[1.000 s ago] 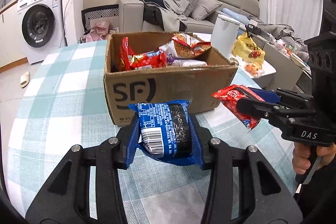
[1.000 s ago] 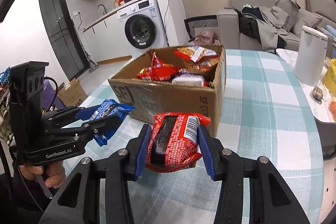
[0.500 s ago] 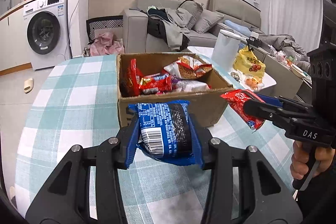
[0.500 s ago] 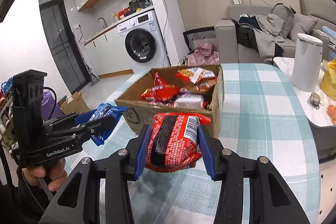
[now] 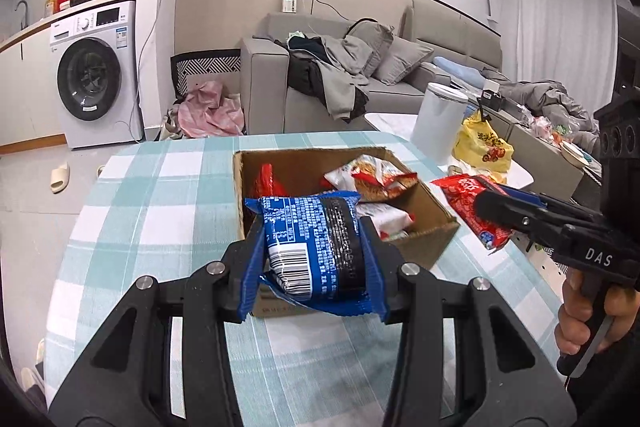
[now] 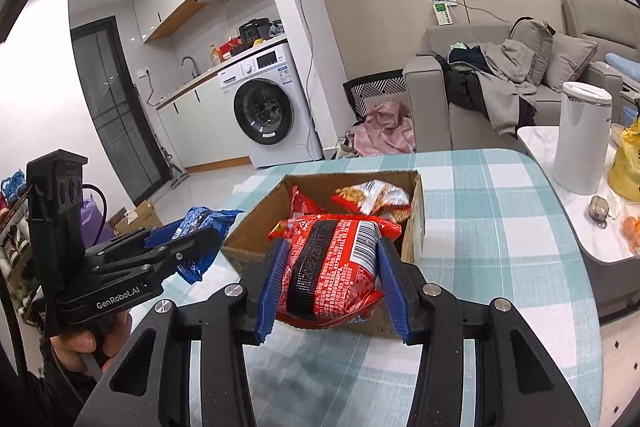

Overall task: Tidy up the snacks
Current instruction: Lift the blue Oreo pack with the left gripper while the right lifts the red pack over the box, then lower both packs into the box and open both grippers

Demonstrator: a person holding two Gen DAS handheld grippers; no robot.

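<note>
Both grippers have risen since the earlier frames, so the box [image 5: 424, 227] on the table [image 5: 160, 195] now shows its open top. The left gripper [image 5: 314, 251] is clamped on one blue packet [image 5: 316, 243], the right gripper [image 6: 330, 275] on one red packet [image 6: 332, 271], both just short of the near rim. I'd carry each clear over that rim before letting go; at least three packets already lie inside the single box.

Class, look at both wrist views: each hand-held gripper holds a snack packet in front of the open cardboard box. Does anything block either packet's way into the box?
Nothing visible does. The blue packet and the red packet are held near the cardboard box, whose top is open with snacks lying low inside.
</note>
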